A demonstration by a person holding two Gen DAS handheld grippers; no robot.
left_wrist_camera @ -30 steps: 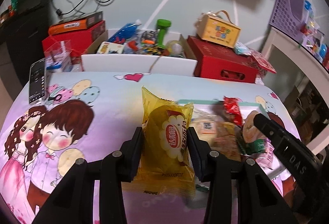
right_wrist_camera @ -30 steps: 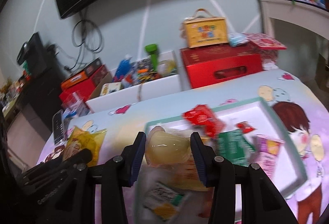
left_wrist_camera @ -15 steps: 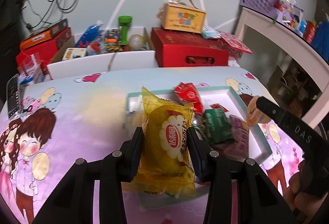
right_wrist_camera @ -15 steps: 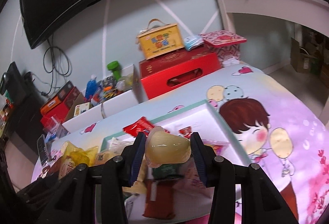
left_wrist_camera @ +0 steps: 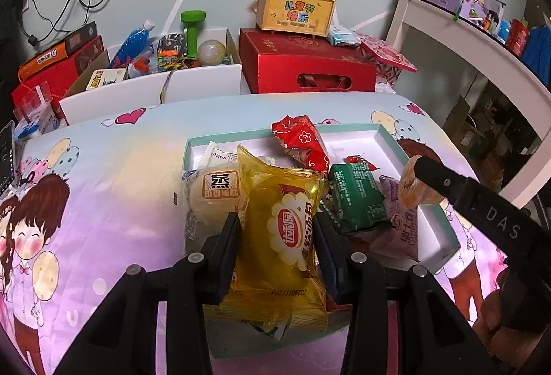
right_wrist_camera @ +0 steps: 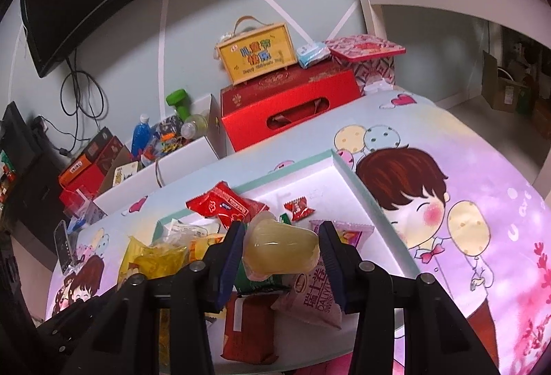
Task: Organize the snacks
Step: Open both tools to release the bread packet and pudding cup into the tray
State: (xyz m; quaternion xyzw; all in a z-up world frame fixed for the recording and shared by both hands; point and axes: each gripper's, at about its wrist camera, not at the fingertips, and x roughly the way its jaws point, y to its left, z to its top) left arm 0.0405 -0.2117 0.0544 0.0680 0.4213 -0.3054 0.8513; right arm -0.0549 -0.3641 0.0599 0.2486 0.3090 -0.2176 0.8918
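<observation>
Left wrist view. The left gripper [left_wrist_camera: 275, 239] is clenched on a yellow snack bag [left_wrist_camera: 280, 233], its pads pressing the bag's soft sides; the bag hangs over the near part of the white tray [left_wrist_camera: 392, 142] on the cartoon-print desk [left_wrist_camera: 103, 175]. Just left of the gripper lies a pale bun packet [left_wrist_camera: 213, 196]; ahead of it a red packet [left_wrist_camera: 301, 142]; to its right a green packet [left_wrist_camera: 358, 199]. Risk: the film is slick and air-filled, so the bag may slide out of the grip or land on the packets already piled beneath it — possibly tipping over the tray's near rim.

Right wrist view. The right gripper [right_wrist_camera: 280, 252] grasps a clear jelly cup [right_wrist_camera: 280, 252] lying sideways between its pads, above a pink packet [right_wrist_camera: 313, 292] and a dark red packet [right_wrist_camera: 249, 330] in the tray. The yellow bag shows to its left. Risk: the cup is rounded and tapered, so a squeeze may pop it forward, and once released it could roll across the heap. With both grippers close over the same crowded tray, a collision is also likely.
</observation>
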